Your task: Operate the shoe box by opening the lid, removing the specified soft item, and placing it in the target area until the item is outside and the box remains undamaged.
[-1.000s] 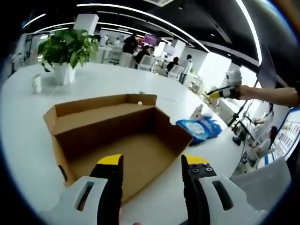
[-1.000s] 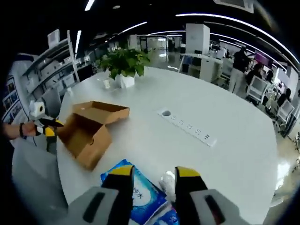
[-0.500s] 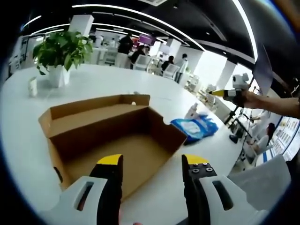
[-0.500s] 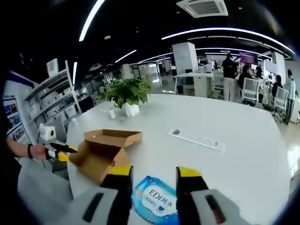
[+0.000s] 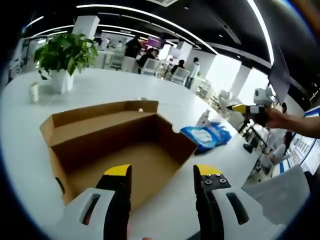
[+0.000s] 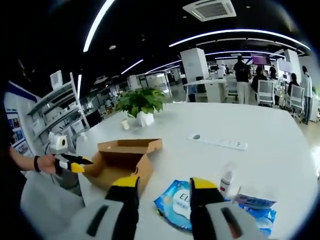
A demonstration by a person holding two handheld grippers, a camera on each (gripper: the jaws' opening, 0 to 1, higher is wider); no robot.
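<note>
The brown cardboard shoe box (image 5: 117, 145) lies open on the white table (image 5: 100, 90), its lid folded back and its inside bare. My left gripper (image 5: 163, 171) hovers open over the box's near edge, holding nothing. A blue soft wipes pack (image 5: 205, 136) lies on the table to the right of the box. In the right gripper view the same pack (image 6: 175, 202) lies just beyond my open right gripper (image 6: 164, 182), with the box (image 6: 122, 160) to its left. The left gripper (image 6: 70, 162) shows beside the box, and the right gripper (image 5: 250, 107) hangs in the air past the pack.
A potted plant (image 5: 67, 50) and a small white cup (image 5: 34, 91) stand at the far side of the table. A small white bottle (image 6: 227, 182) and a second pack (image 6: 255, 202) lie by the blue pack. A power strip (image 6: 220, 143) sits mid-table. People sit at desks behind.
The right gripper has drawn back and further right from the blue pack, which stays on the table. The left gripper and the box are almost unmoved.
</note>
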